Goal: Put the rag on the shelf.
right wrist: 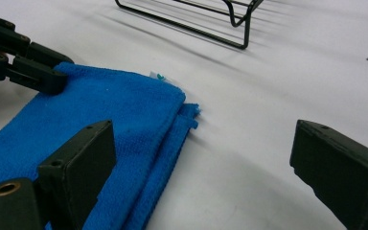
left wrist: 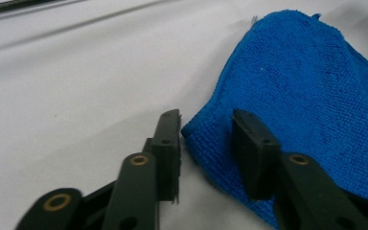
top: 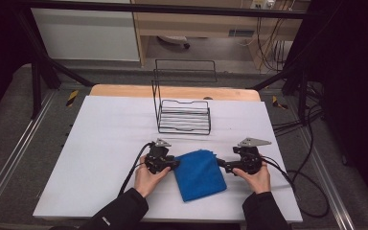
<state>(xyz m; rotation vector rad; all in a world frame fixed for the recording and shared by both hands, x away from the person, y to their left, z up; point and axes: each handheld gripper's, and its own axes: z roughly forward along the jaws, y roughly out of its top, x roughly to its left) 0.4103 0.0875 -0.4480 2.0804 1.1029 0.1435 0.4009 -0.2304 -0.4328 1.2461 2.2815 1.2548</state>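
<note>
On the left, the left tongs (top: 172, 164) sit low at the left edge of the folded blue cloth (top: 199, 175), which lies flat on the near middle of the white tabletop (top: 100, 143). In the left gripper view the near corner of the cloth (left wrist: 311, 110) lies between the two jaws, which stand partly closed around it with a gap on each side, so they do not yet pinch it; that placement looks meant to catch the stacked edge in one bite. Farther back, past the cloth, stands a black wire rack (top: 183, 115), probably where the cloth is headed. On the right, the right tongs (top: 222, 164) rest at the cloth's right edge, spread wide and holding nothing; one jaw lies over the cloth (right wrist: 124, 124), the other over bare tabletop, straddling the layered fold.
</note>
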